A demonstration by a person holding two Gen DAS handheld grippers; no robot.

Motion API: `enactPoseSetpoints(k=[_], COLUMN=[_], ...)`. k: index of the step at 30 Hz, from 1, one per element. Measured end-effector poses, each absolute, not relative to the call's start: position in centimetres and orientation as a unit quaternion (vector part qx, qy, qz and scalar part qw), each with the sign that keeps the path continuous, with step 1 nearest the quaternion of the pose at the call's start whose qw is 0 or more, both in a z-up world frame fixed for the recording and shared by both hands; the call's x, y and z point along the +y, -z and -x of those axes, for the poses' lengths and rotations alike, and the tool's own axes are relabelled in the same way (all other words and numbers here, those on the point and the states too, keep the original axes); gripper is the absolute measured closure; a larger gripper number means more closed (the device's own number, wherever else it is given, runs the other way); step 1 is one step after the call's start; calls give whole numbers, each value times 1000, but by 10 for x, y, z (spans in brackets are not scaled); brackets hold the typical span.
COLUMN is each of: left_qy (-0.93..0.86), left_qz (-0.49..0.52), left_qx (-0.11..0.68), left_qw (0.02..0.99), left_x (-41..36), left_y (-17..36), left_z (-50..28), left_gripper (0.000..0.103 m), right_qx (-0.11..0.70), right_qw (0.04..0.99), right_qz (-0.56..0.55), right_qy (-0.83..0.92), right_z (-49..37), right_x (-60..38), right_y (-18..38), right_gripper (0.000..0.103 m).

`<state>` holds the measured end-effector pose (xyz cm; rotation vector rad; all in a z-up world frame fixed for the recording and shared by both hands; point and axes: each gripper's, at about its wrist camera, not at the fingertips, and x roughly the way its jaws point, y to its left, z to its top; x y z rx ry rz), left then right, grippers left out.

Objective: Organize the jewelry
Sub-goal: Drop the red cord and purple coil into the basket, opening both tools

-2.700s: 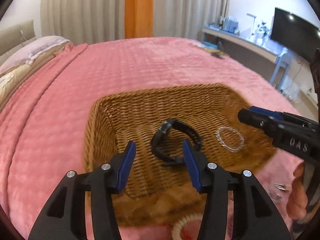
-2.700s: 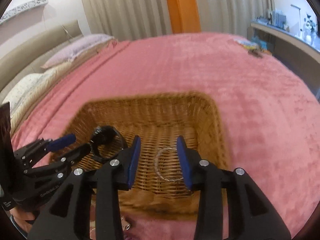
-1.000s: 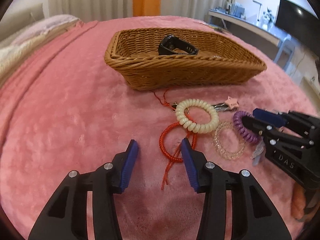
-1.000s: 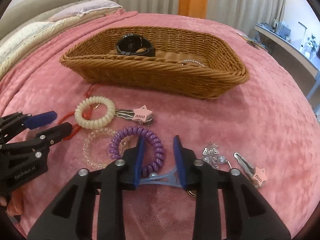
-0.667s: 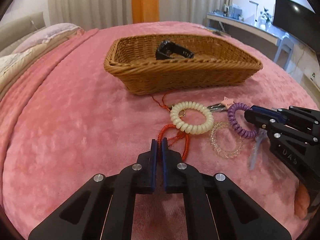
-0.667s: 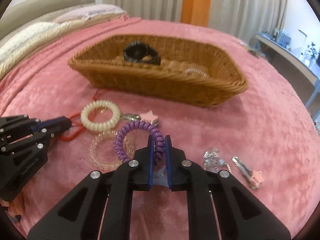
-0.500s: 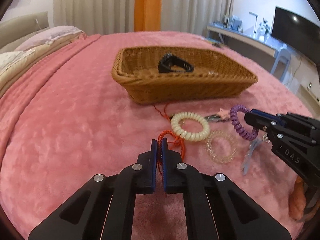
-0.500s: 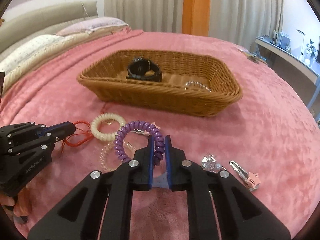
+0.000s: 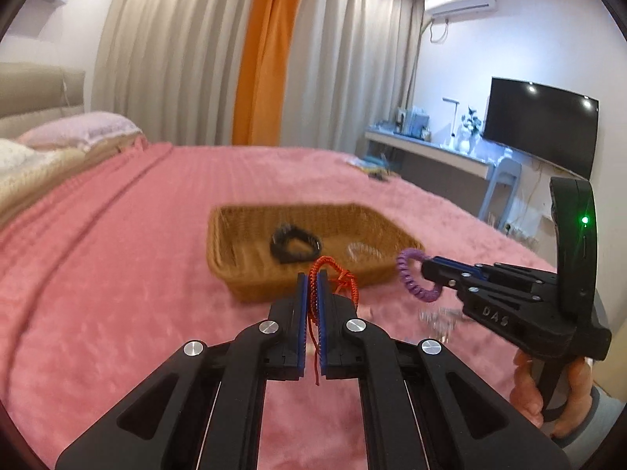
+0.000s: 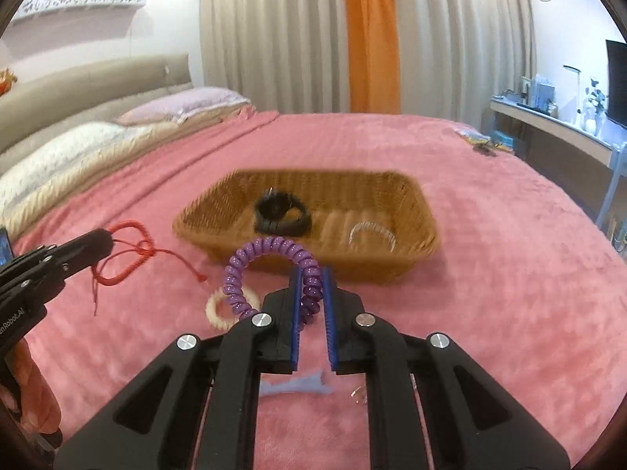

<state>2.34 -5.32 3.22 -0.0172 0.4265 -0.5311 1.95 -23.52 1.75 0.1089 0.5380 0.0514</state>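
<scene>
Left claw (image 9: pixel 310 274) clamped on red cord (image 9: pixel 333 270), right claw (image 10: pixel 312 274) on purple coil (image 10: pixel 270 266); basket (image 10: pixel 423 211) lies ahead, upper centre, right claw nearer.

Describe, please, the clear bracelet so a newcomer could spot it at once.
On the pink bed sits a wicker basket. The clear bracelet lies inside it at the right, beside the black watch; it alone is transparent.

Red cord bracelet (image 9: pixel 327 270) in left gripper (image 9: pixel 312 278)
</scene>
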Motion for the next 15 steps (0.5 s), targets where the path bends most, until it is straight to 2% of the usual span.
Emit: enactPoseSetpoints(k=[8,15], left_qy=[229,207], left_qz=[45,57], left_qx=[177,196], left_qw=[956,957], left_x=[-56,-84], left_y=[-91,-72], left_z=[-72,-143], left_gripper=[101,101], right_qx=[232,263], right_qw=[972,960], right_qz=[-40,-88], right_qy=[13,42], right_z=[-66,-140], right_x=[-254,-276], right_y=[-81,-61], right_gripper=[94,94])
